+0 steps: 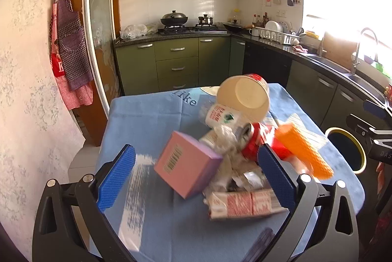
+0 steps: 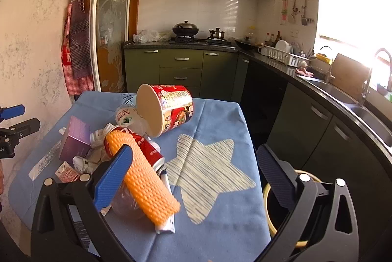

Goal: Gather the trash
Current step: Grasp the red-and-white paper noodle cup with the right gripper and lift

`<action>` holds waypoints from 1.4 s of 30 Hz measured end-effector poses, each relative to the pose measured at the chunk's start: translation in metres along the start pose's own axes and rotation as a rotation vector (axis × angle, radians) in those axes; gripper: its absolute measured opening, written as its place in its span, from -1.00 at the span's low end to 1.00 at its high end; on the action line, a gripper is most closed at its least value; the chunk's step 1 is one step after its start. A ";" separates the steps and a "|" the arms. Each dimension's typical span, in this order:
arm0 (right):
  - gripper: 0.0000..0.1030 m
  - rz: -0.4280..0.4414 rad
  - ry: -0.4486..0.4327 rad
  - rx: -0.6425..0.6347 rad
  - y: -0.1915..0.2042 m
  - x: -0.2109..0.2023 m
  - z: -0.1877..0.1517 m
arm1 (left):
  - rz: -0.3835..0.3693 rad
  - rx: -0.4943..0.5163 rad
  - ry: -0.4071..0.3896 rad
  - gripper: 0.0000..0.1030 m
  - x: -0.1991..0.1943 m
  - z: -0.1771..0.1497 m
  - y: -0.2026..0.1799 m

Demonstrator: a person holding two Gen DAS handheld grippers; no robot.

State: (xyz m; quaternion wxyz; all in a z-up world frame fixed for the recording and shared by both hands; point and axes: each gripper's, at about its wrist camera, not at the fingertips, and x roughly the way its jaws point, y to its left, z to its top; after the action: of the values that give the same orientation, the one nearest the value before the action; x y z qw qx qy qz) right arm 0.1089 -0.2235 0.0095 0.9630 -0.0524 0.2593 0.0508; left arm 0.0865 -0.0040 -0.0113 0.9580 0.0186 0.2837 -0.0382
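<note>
A heap of trash lies on the blue cloth (image 1: 147, 120). It holds a pink-purple box (image 1: 188, 164), a tipped noodle cup (image 1: 245, 95), a plastic bottle (image 1: 220, 117), a red can (image 1: 259, 139), an orange foam net (image 1: 303, 151) and a flattened carton (image 1: 245, 203). My left gripper (image 1: 196, 177) is open, with the box between its fingers and apart from both pads. My right gripper (image 2: 194, 177) is open over the star print, holding nothing. The orange foam net (image 2: 147, 178) lies against its left finger. The noodle cup (image 2: 169, 107), red can (image 2: 144, 149) and box (image 2: 76, 139) sit beyond.
A yellow-rimmed dark bin (image 2: 268, 220) stands on the floor off the table's right edge, also visible as the bin (image 1: 362, 156) in the left wrist view. Green kitchen cabinets, a stove and a sink counter run behind and to the right. Aprons hang on the left wall.
</note>
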 end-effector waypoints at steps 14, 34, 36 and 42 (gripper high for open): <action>0.87 -0.026 0.201 -0.182 0.045 0.168 0.064 | 0.015 -0.081 0.001 0.91 0.108 0.062 0.053; -0.88 0.143 0.412 0.174 -0.056 0.282 0.102 | -0.063 -0.087 0.090 0.91 0.151 0.037 0.053; -0.91 0.212 0.458 0.282 -0.081 0.280 0.102 | -0.068 -0.086 0.090 0.91 0.151 0.037 0.052; -0.94 0.231 0.516 0.456 -0.161 0.209 0.077 | -0.093 -0.079 0.075 0.91 0.143 0.039 0.049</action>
State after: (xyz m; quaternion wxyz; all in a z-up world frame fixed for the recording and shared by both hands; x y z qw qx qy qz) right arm 0.3468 -0.3586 -0.0178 0.8408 0.1824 0.5025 0.0854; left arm 0.2313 0.0335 -0.0556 0.9439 -0.0307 0.3211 -0.0708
